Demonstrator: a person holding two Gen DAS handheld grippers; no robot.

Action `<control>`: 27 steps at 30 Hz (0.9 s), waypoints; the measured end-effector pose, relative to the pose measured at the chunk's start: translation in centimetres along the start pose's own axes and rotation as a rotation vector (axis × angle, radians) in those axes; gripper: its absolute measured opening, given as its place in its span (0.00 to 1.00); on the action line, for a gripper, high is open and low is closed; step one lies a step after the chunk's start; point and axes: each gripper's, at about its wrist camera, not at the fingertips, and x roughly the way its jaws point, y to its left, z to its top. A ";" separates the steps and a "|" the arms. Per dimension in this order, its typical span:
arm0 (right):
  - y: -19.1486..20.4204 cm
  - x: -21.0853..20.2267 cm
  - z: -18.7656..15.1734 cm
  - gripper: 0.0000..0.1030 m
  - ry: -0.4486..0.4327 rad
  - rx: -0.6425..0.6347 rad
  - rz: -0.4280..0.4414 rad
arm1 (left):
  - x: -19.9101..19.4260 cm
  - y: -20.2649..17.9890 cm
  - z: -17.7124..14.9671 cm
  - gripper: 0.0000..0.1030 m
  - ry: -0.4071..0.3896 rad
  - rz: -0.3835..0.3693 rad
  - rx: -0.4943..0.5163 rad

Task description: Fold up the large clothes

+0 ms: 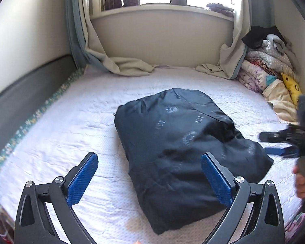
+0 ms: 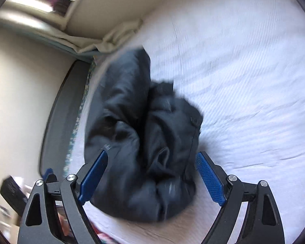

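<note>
left gripper (image 1: 149, 180) hangs wide open, empty, over the folded dark jacket (image 1: 179, 142) on the bed (image 1: 61, 132); right gripper (image 2: 151, 180) also spread, bundle apparently released.

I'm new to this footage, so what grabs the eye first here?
A dark navy garment lies bundled mid-bed on the white bedspread. Both the left gripper and right gripper are open, empty. A stack of folded bedding fills the far right corner.
</note>
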 end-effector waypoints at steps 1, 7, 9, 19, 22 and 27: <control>1.3 -2.0 -0.9 0.90 -0.044 -0.063 -0.044 | -0.4 -0.3 -0.3 0.99 -0.001 0.007 -0.001; 5.8 -7.2 -8.9 1.00 -0.175 -0.324 -0.183 | -3.2 -3.2 -2.5 0.99 0.060 0.018 0.012; 6.6 -7.8 -11.5 1.00 -0.231 -0.386 -0.254 | -4.5 -4.1 -3.8 0.99 0.064 0.036 0.016; 6.9 -6.9 -17.8 1.00 -0.238 -0.441 -0.399 | -6.0 -5.8 -9.4 0.99 0.113 0.055 0.015; 6.6 -6.6 -18.1 1.00 -0.232 -0.449 -0.408 | -5.9 -6.0 -9.8 0.99 0.109 0.065 0.021; 6.0 -6.5 -18.3 1.00 -0.216 -0.433 -0.400 | -6.0 -6.3 -10.1 0.99 0.094 0.066 0.026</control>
